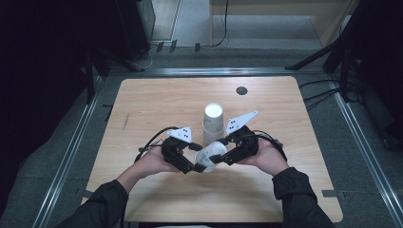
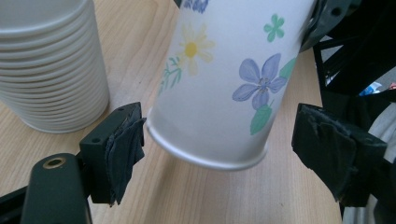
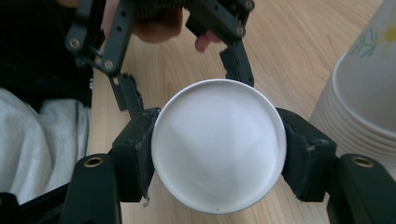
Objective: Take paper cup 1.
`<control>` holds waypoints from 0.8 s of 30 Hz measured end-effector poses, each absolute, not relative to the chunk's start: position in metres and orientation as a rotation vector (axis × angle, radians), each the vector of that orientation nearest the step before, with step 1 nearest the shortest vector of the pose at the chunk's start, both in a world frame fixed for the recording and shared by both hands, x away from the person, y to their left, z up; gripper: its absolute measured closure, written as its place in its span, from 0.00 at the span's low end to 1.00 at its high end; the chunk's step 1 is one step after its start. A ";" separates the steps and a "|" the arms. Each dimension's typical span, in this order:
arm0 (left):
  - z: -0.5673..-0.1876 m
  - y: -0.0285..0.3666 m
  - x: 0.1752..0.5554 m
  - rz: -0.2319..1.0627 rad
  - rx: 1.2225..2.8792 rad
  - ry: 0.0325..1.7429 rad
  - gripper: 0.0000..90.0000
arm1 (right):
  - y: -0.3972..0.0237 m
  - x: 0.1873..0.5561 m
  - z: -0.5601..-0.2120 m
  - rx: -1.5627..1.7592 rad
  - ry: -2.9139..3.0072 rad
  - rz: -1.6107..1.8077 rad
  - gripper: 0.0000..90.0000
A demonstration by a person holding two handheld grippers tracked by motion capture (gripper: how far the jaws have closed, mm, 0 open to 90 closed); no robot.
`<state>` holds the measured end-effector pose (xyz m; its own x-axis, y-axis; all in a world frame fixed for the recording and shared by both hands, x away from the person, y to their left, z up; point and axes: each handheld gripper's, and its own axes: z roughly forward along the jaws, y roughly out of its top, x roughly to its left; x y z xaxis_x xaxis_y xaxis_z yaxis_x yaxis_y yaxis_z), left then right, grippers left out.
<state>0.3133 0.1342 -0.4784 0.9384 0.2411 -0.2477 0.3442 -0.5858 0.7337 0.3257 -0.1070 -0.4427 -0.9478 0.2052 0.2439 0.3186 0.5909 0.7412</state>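
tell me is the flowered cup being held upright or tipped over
Tipped. The flowered cup leans on a slant above the table, its base clamped between the right gripper pads, rim toward the left gripper.

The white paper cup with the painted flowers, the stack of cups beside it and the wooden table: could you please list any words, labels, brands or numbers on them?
No readable text anywhere.
White paper cup with painted flowers: blue, yellow and green flower prints, no words.
Stack of white paper cups: plain ribbed rims, no print visible.
Light wooden table: bare grain, no label.
Grey three-cornered plates: dark dots, no letters.
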 end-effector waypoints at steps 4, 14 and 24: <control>-0.478 0.134 0.313 -0.153 2.203 0.405 0.19 | -0.106 0.325 -0.442 -0.453 -2.641 -1.308 0.40; -0.475 0.134 0.310 -0.127 2.174 0.366 0.24 | -0.101 0.324 -0.439 -0.443 -2.582 -1.365 0.40; -0.470 0.138 0.309 -0.120 2.178 0.317 0.32 | -0.102 0.325 -0.439 -0.450 -2.549 -1.385 0.39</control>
